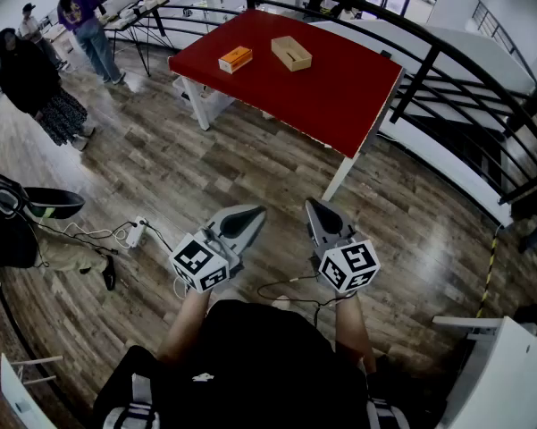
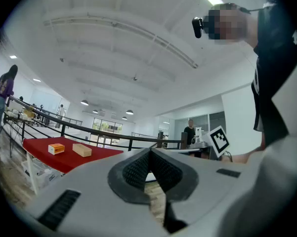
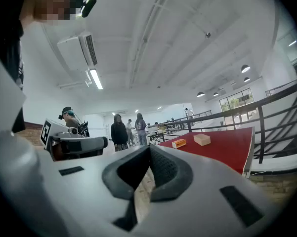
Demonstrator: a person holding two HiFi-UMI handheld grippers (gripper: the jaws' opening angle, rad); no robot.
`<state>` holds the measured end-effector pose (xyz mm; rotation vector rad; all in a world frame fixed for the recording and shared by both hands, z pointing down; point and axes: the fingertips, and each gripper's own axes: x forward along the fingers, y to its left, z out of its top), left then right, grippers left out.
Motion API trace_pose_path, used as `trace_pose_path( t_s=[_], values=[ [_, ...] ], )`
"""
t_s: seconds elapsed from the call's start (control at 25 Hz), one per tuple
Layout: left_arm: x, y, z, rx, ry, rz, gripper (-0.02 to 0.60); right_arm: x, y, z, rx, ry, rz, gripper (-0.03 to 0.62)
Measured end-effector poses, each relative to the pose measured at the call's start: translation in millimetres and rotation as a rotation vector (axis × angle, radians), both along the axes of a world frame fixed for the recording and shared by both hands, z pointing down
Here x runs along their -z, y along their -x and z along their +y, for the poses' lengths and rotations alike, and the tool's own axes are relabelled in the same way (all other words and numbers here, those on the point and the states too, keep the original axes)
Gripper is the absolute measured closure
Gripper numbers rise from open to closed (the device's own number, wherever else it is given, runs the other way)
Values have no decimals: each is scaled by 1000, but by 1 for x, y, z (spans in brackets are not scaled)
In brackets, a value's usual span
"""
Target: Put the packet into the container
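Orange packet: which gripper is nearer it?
Left, slightly. The left gripper is almost in line with the orange packet; the right gripper is farther right. Both are far off.

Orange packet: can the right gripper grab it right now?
Probably not yet. The right gripper is shut, over the floor, well short of the table where the packet lies.

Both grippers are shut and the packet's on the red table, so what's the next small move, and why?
Probably step toward the red table: the orange packet and the container sit well ahead on it, while the left gripper and right gripper hang shut and empty over the floor.
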<state>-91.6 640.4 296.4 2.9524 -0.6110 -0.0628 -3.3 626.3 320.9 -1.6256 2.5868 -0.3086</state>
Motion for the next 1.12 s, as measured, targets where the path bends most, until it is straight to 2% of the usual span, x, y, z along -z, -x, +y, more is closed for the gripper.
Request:
trace_pose_path(
  t_s=[0.12,0.28,0.52,0.8,1.12],
  values=[
    [-5,-7,-8,-2,10,-11,572,-5,-8,-10,6,8,-5,572],
    [-1,-4,-29,39,28,-23,574,-8,-8,-29,24,9,1,572],
    [-5,-3,-77,61,32,-15,572,-9,-10,-71,44,4,12,572],
    [-17,-3,-173,47,29,11,572,-14,-12,-163,28,12,38,572],
    [-6,8,-286,36,47,20,572,-4,1,-275,13,22,60,572]
  ],
)
